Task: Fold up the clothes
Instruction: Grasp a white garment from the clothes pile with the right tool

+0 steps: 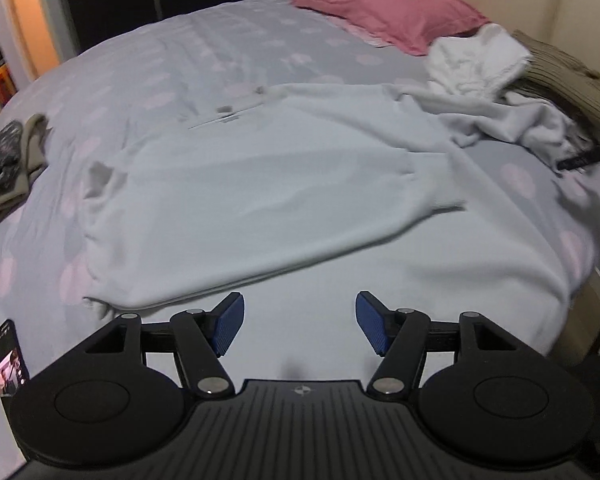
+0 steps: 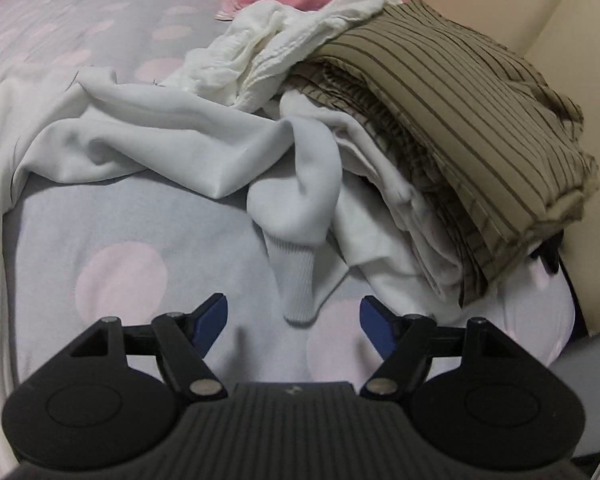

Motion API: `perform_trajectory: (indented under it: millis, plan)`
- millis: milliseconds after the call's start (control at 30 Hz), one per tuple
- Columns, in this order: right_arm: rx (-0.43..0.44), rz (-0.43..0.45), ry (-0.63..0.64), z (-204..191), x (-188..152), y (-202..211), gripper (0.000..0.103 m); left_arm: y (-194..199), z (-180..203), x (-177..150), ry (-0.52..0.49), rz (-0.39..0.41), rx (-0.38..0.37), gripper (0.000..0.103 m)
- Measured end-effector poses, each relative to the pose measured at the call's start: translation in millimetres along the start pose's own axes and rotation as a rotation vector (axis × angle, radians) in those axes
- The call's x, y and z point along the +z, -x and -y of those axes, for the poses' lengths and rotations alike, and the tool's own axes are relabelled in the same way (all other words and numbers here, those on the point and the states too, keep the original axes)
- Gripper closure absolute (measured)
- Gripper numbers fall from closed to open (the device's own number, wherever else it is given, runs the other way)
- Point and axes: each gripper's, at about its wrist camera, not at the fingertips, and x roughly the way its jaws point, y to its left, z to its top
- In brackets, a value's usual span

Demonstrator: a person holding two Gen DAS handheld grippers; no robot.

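Bed with a grey, pink-dotted cover

A pale white sweatshirt lies spread mid-bed; a pink pillow and striped brown garment sit at the headboard edge, and a phone near the left corner.

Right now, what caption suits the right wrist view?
Open right gripper poised over a white sleeve cuff beside piled laundry.

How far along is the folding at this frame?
Early. The white sweatshirt lies spread flat on the bed, unfolded. Both the left gripper and right gripper are open and empty; the right faces the sleeve cuff. The rumpled pile waits.
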Motion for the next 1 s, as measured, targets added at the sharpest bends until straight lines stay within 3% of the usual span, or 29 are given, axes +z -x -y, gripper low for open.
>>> perform_trajectory:
  millis: [133,200,333,567,800,1000]
  plan:
    - [-0.008,-0.01,-0.02,5.9,0.7,-7.1,0.029,-6.1,-8.2,4.1,0.026,-0.002,-0.01,0.043]
    - [-0.005,-0.003,-0.014,5.8,2.6,-9.3,0.037,-6.5,-10.3,6.3,0.038,0.002,-0.015,0.043]
    - [0.019,-0.023,0.011,1.3,4.8,-13.8,0.097,-9.1,-13.8,8.8,0.072,-0.004,-0.041,0.043]
    - [0.058,0.004,0.016,4.6,6.9,1.6,0.099,-3.4,-22.2,5.4,0.105,0.0,-0.036,0.043]
    - [0.155,0.112,-0.166,37.7,13.6,51.3,0.099,3.0,-31.7,3.3,0.132,0.011,-0.032,0.043]
    - [0.362,0.207,-0.251,32.6,22.1,111.5,0.099,5.5,-32.2,7.5,0.146,0.023,-0.04,0.043]
